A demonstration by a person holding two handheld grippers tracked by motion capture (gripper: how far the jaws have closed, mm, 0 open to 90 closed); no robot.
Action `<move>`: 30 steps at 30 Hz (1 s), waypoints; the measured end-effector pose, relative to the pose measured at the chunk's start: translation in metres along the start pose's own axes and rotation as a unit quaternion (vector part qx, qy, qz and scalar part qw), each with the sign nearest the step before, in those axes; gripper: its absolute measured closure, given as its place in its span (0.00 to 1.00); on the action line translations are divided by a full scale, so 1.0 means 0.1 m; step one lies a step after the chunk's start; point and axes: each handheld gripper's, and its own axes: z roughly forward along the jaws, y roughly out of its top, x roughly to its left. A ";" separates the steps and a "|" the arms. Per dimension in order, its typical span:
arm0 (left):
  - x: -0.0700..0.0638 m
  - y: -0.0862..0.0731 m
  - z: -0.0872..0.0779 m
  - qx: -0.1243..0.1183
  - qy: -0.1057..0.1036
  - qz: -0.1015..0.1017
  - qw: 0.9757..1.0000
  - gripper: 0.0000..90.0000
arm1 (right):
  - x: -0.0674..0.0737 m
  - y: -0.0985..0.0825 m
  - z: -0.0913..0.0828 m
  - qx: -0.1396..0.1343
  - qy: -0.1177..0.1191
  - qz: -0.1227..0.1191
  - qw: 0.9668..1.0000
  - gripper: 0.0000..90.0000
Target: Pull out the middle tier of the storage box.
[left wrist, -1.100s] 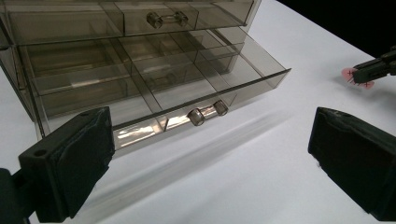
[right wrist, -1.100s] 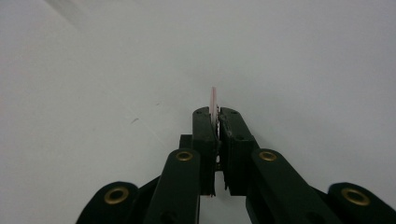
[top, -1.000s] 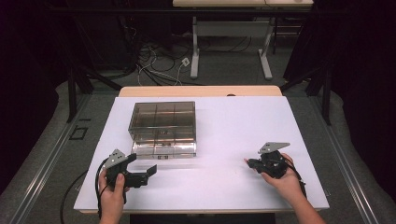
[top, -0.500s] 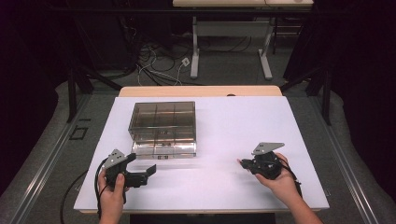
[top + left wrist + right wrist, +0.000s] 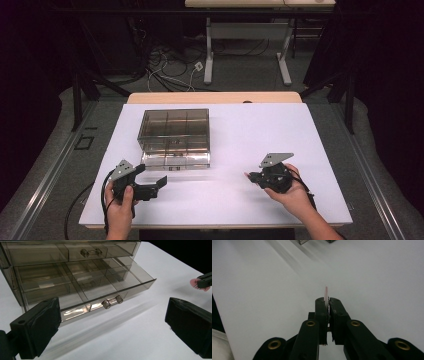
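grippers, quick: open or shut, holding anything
left gripper: open, holding nothing.
right gripper: shut on a thin pink disc.

No text, label, brand, number or sign can be read in any view: not on the smoky clear plastic drawer cabinet (image 5: pixel 175 137), the white tabletop (image 5: pixel 260 130), or the black grippers.

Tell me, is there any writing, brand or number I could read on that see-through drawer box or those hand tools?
None can be read: the drawer box is plain clear plastic.
The left gripper and right gripper show no lettering.
The thin pink disc shows edge-on; any print is hidden.
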 end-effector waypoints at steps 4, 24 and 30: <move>0.01 0.00 0.00 0.000 0.001 -0.002 1.000 0.01 | 0.06 0.07 0.06 -0.001 0.012 -0.004 1.000 0.95; 0.04 -0.01 -0.03 0.000 0.006 -0.004 1.000 0.01 | 0.37 0.41 0.38 -0.008 0.051 -0.032 0.998 0.95; 0.05 -0.01 -0.04 -0.001 0.007 -0.005 1.000 0.01 | 0.45 0.49 0.46 -0.006 0.060 -0.037 0.998 0.95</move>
